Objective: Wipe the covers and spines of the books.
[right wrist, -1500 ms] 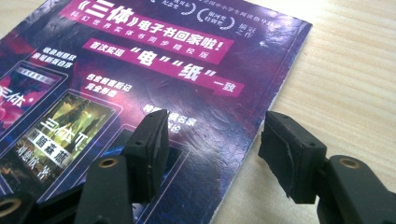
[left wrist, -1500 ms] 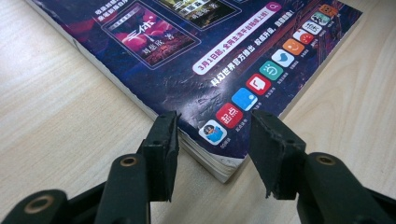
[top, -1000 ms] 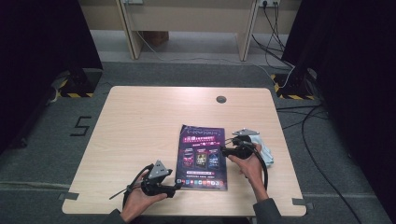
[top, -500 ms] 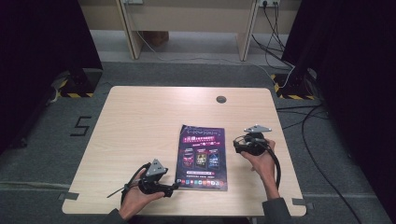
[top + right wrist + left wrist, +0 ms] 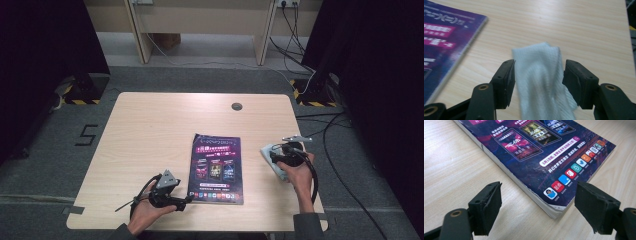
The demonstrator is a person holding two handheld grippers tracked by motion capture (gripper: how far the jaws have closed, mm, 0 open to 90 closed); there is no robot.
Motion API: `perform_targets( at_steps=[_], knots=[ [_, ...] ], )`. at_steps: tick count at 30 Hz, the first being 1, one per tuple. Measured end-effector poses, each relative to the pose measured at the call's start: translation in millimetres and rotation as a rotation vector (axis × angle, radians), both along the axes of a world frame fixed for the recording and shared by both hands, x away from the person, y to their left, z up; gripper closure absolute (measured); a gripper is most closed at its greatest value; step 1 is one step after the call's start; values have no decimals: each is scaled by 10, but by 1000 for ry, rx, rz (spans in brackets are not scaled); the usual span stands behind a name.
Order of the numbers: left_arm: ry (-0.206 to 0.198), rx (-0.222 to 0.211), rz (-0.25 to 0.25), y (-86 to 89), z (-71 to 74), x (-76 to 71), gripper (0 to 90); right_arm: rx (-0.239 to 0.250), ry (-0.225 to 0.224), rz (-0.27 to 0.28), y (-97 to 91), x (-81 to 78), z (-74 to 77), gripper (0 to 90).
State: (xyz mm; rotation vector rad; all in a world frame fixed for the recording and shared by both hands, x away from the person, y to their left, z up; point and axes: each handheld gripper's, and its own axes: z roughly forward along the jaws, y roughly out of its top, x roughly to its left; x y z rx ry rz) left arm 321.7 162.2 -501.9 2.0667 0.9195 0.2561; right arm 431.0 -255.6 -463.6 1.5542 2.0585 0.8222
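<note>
1. The left gripper [image 5: 186,201] lies low on the table [image 5: 150,130] at the near left, its jaws spread wide after just opening, nothing pinched between them
2. In the left gripper view the near corner of the magazine [image 5: 554,207] sits just beyond the gap between the jaws, flat on the wood
3. The magazine [image 5: 216,167] lies at the table's middle, cover up, between the two hands
4. The right gripper [image 5: 272,157] hovers at the right side; its jaws have just been closing around a pale folded cloth [image 5: 541,80], both pads at the cloth's edges, apparently pinching it
</note>
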Motion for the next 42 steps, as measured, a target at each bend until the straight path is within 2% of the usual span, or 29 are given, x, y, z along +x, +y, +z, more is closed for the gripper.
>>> perform_targets(
  at_steps=[6, 20, 26, 29, 31, 34, 39, 42],
  knots=[
    [1, 6, 2, -9, -5, 4, 212, -4, 42, -17, -93, 4, -100, 434],
    [-5, 6, 6, -13, -15, 16, 213, -6, 96, 8, -94, 5, -186, 491],
    [4, -24, -7, -67, -36, 53, 223, 0, 120, 17, -82, 13, -252, 504],
    [3, -32, -9, -111, -49, 65, 233, 37, 121, 8, -123, 14, -282, 516],
    [0, -15, -8, -139, -61, 80, 242, 48, 117, 9, -144, 11, -289, 527],
    [4, -10, -1, -157, -85, 103, 275, 45, 111, 11, -145, 8, -294, 533],
    [-1, 18, -22, -176, -104, 83, 369, 40, 105, 13, -144, 1, -297, 549],
    [5, 15, -19, -176, -108, 74, 379, 41, 101, 17, -157, 0, -300, 567]
  ],
)
